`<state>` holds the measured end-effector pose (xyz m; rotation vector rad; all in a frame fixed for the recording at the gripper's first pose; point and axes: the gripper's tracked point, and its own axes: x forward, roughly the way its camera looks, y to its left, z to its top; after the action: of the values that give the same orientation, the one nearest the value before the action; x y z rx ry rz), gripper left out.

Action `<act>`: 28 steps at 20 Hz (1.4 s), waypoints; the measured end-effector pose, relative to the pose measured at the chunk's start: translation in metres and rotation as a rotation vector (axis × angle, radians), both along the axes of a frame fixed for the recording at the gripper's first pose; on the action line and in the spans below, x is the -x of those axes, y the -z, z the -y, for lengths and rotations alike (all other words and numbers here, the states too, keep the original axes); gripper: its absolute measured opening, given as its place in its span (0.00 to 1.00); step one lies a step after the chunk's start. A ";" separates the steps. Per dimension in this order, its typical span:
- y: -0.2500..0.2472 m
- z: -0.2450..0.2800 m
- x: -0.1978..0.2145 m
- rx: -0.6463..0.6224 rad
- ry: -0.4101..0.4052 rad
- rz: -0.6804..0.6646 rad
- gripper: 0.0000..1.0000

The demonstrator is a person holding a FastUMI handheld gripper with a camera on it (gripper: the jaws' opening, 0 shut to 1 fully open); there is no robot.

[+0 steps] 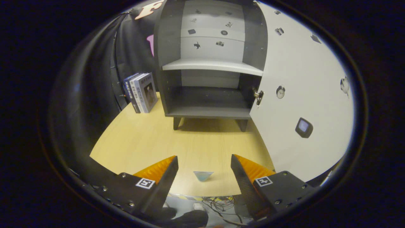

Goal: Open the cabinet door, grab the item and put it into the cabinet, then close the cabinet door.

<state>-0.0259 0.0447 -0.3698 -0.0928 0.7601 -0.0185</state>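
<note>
The small pale triangular item [203, 175] lies on the near edge of the table [142, 139], between the gripper [204, 164] fingers, which stand spread and empty. Best to come straight down and pinch its flat sides. One cabinet [208, 107] beyond, its door [303, 95] swung right; three books [142, 91] far left.

Your gripper [204, 164] is level, pointing forward, fingers [164, 177] spread wide apart, nothing gripped between them.
</note>
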 end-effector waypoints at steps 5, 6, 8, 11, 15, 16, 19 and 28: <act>0.056 -0.002 0.001 0.012 -0.006 -0.112 0.99; 0.063 -0.001 -0.002 0.024 -0.008 -0.124 0.99; 0.079 0.000 -0.005 0.044 -0.010 -0.155 0.99; 0.101 0.004 -0.008 0.065 -0.010 -0.205 0.98; 0.123 0.007 -0.015 0.083 -0.019 -0.234 0.98; 0.126 0.009 -0.016 0.088 -0.016 -0.240 0.96; 0.131 0.008 -0.019 0.082 -0.015 -0.238 0.77; 0.111 0.000 -0.026 0.079 -0.055 -0.189 0.61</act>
<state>-0.0003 0.0452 -0.4805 -0.1930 0.9453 0.0131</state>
